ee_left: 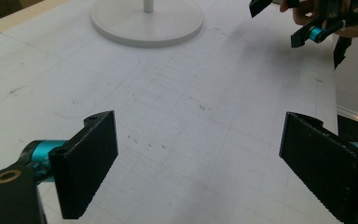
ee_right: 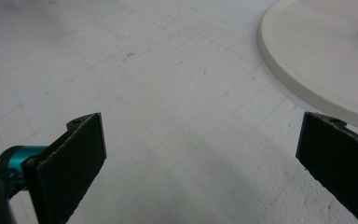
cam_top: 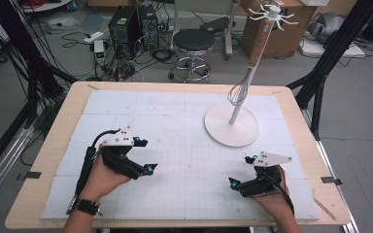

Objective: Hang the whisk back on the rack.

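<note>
A whisk [cam_top: 252, 63] with a wooden handle hangs from the hooked top of a white stand, its wire head low beside the pole. The stand's round base [cam_top: 231, 124] sits on the white mat at the right rear. My left gripper [cam_top: 145, 155] is held low over the mat at the left, open with nothing between its jaws [ee_left: 198, 140]. My right gripper [cam_top: 241, 171] hovers at the front right, just in front of the base, open and empty too [ee_right: 200, 130]. The base [ee_right: 317, 56] lies close ahead of its right jaw. The left gripper view has the base [ee_left: 147, 21] far ahead and the right gripper [ee_left: 303, 23].
The white gridded mat [cam_top: 175, 121] covers a wooden table [cam_top: 53, 145]. Behind the table stand a black stool [cam_top: 193, 43], a computer tower [cam_top: 126, 24] with cables and a cardboard box [cam_top: 281, 34]. Black frame legs [cam_top: 320, 82] flank both rear corners.
</note>
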